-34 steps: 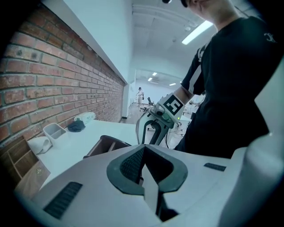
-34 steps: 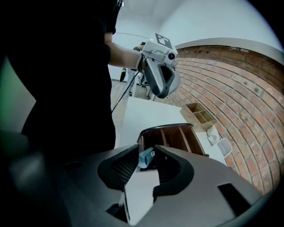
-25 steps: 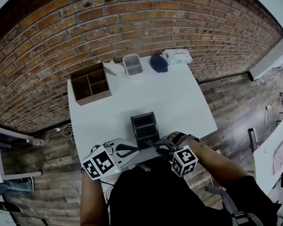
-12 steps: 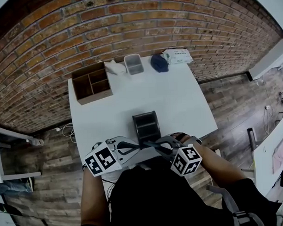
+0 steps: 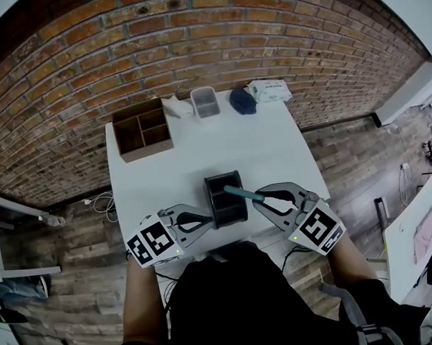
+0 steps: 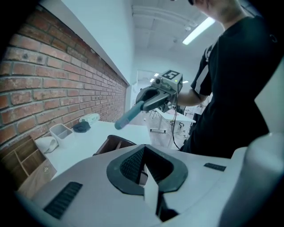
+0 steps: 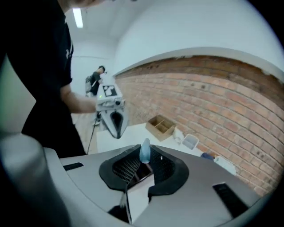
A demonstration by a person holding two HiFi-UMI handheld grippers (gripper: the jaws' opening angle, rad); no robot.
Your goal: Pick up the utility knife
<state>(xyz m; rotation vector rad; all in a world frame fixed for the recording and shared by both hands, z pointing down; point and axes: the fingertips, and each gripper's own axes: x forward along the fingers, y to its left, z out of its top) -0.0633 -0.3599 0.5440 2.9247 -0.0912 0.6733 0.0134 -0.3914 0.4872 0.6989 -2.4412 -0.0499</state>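
While the left gripper (image 5: 206, 226) sits low on the white rectangular table (image 5: 272, 148), just beside the near-left side of the black open-topped desk organiser (image 5: 218, 207), its fingers (image 6: 132, 163) are pressed together at the tips with nothing between them. Over on the other side, the right gripper (image 5: 259, 198) has the slim teal-handled utility knife (image 5: 239, 193)! Its ribbed black fingers (image 7: 128, 168) pinch one end, and the free end pokes out past the tips. The knife is in the air above the organiser's open top, pointing toward the left gripper. Along the far edge by the red brick wall (image 5: 197, 41) stand a brown divided box (image 5: 141, 128) and a clear plastic tub (image 5: 204, 101).
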